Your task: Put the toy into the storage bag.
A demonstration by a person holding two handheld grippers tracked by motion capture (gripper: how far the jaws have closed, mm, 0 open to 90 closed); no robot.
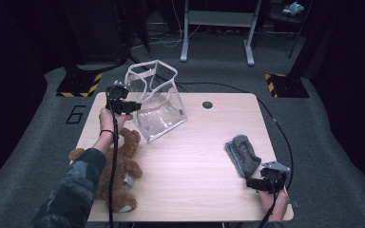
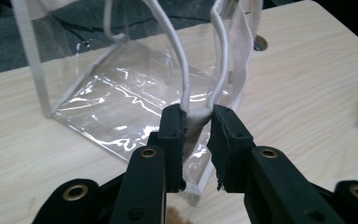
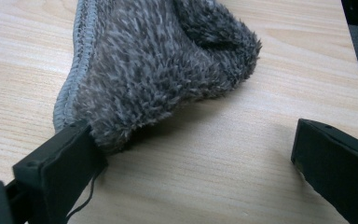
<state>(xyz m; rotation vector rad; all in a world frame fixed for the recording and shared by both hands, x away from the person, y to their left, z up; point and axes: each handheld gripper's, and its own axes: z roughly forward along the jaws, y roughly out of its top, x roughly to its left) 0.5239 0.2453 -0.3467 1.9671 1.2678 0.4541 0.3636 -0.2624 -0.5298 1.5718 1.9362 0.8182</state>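
Left gripper [image 2: 197,122]: jaws drawn close together and clamped on the white fabric edge of the clear bag, where two cord handles meet the rim; in the high view [image 1: 132,105] it sits upper left of centre, its fingertips too small to read there.
Clear bag [image 1: 158,102]: stands tilted on the table, upper centre-left of the high view; its see-through walls make the near edge hard to trace, and glare in the left gripper view [image 2: 121,93] blurs the bottom panel.
Right gripper [image 3: 193,154]: jaws wide apart, holding nothing; the left jaw touches the near corner of the grey cloth, the right jaw is cut off at the frame's lower right.
Grey cloth [image 3: 158,60]: fluffy, folded, lying on the table; its top runs out of the frame. In the high view [image 1: 242,153] it lies right of centre.
Teddy bear [image 1: 123,166]: brown, lower left, partly covered by the person's left sleeve and the cable.
Table [image 1: 204,142]: light wood; the near edge is cut off at the bottom.
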